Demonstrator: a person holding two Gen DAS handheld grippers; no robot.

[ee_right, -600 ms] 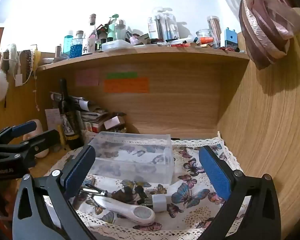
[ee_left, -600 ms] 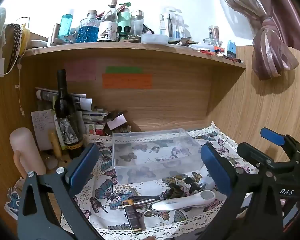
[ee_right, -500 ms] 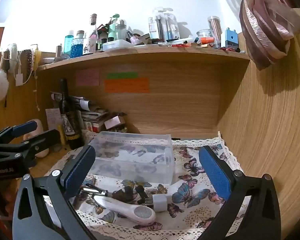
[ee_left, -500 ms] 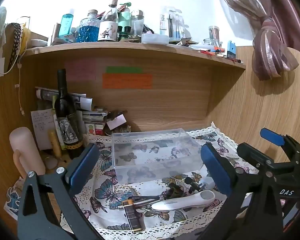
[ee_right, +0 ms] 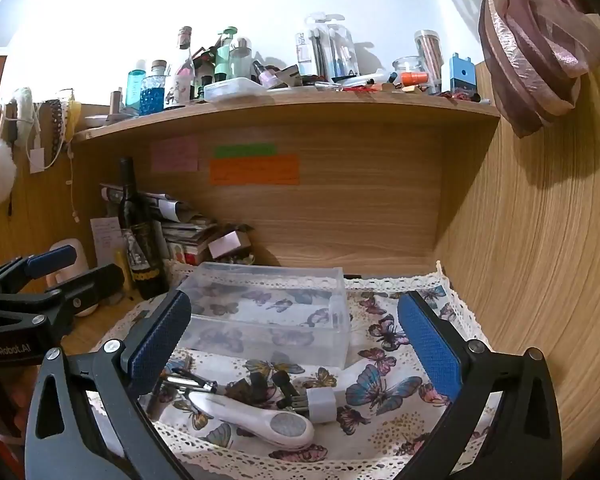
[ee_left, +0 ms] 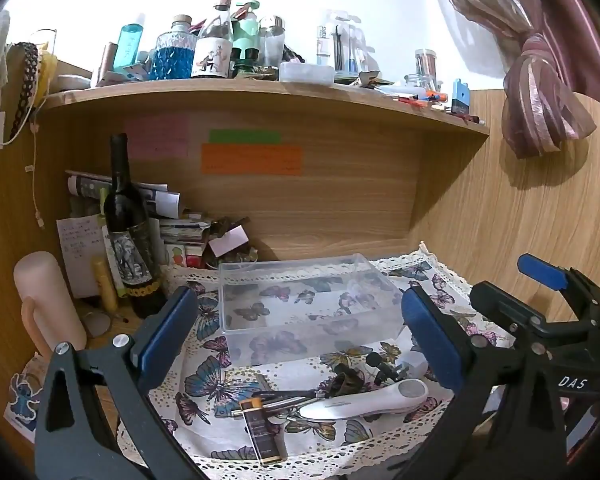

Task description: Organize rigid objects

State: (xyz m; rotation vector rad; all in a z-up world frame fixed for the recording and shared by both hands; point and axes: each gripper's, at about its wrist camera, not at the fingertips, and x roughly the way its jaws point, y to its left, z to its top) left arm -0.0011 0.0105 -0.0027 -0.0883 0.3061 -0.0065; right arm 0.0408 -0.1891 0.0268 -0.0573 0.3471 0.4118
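Note:
A clear plastic box (ee_left: 308,308) (ee_right: 268,312) stands empty on a butterfly-print cloth (ee_left: 216,384) (ee_right: 384,392). In front of it lie small items: a white handheld device (ee_left: 372,398) (ee_right: 256,416), a dark flat lighter-like bar (ee_left: 262,428), metal tools (ee_left: 284,396) (ee_right: 188,380), a black clip (ee_left: 346,380) and a white plug adapter (ee_right: 320,400). My left gripper (ee_left: 300,340) is open and empty above the items. My right gripper (ee_right: 296,344) is open and empty over the same pile.
A dark wine bottle (ee_left: 128,236) (ee_right: 140,240), stacked papers and a pink cylinder (ee_left: 46,304) stand at the left. A wooden shelf (ee_left: 260,92) crowded with bottles runs overhead. Wood walls close the back and right (ee_right: 540,260).

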